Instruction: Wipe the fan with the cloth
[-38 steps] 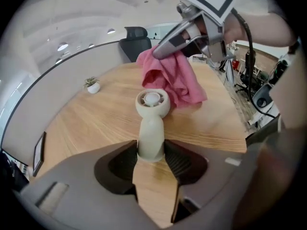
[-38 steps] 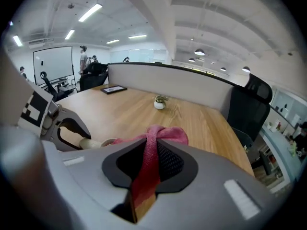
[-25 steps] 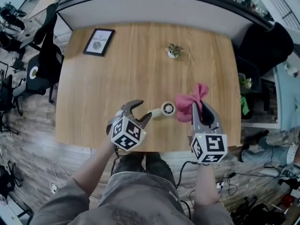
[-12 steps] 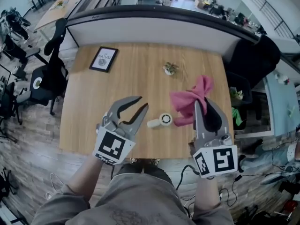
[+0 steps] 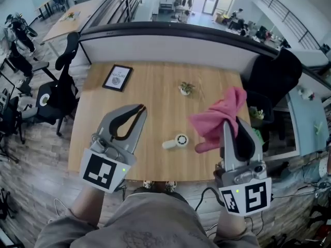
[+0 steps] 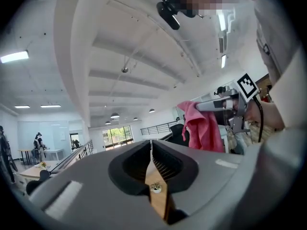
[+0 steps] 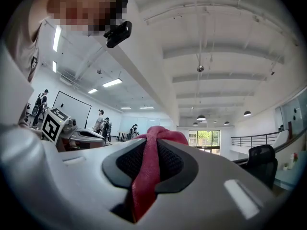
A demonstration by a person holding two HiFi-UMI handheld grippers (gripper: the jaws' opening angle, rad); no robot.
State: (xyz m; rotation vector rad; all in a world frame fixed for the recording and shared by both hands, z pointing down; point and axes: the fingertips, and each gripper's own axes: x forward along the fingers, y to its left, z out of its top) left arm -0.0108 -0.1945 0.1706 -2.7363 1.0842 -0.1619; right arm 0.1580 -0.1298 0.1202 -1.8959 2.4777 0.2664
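**Both grippers lifted clear, fan left lying on the bench**

The fan (image 5: 178, 141), small and white, lies on its side on the bench (image 5: 155, 94) near the front edge, touched by nothing. A second ago both grippers were low and close around it; now they are raised well above the bench on either side. The left gripper (image 5: 140, 108) had its fingers spread beside the fan's handle then. They have just been closing and now meet with nothing between them. The right gripper (image 5: 231, 124) keeps its fingers clamped on the pink cloth (image 5: 217, 120), which bunches out above them. With cloth and fan apart and both hands drawn back, the wiping looks finished or paused, not under way.

The fan is too small in the head view to judge whether it is clean. Both gripper views point level across the room and miss it. The cloth's gripped end is hidden inside the fingers. Farther back stand a small plant (image 5: 185, 89) and a framed picture (image 5: 117, 78).
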